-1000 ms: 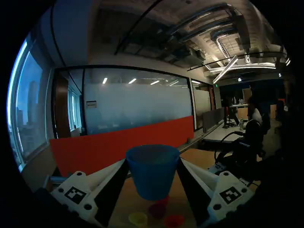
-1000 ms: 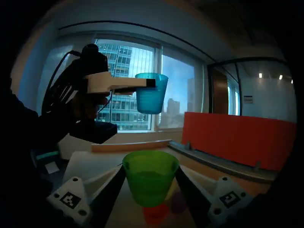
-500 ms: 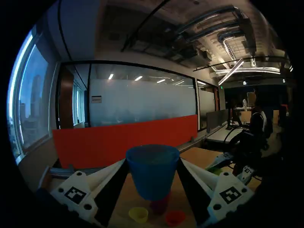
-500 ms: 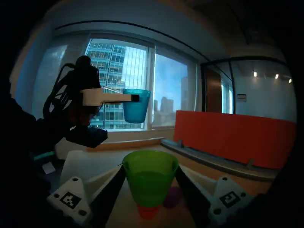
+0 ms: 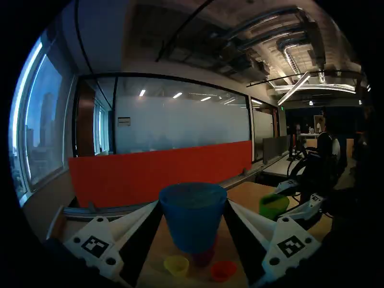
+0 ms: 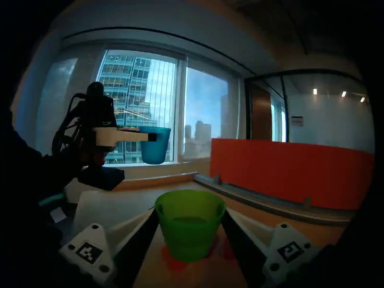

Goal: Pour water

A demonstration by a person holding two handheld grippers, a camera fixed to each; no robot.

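My left gripper (image 5: 193,211) is shut on a blue cup (image 5: 193,225), held upright above the wooden table (image 5: 245,194). My right gripper (image 6: 190,216) is shut on a translucent green cup (image 6: 190,228), also upright, with a darker level showing through its wall. In the right gripper view the left gripper (image 6: 151,139) and its blue cup (image 6: 154,146) hang at the left, in front of the window, with a hand (image 6: 93,151) holding it. In the left gripper view the green cup (image 5: 273,205) sits in the right gripper (image 5: 290,201) at the right, lower than the blue cup.
Small yellow (image 5: 176,265) and red (image 5: 222,270) cups stand on the table below the blue cup, with a dark red one (image 5: 205,257) behind them. An orange partition (image 5: 158,173) runs along the table's far edge. A white sheet (image 6: 103,206) lies at the left. A person (image 5: 326,153) sits far off.
In the right gripper view the left gripper and blue cup have shifted lower and look smaller. The right gripper with the green cup has come into the left gripper view at the right.
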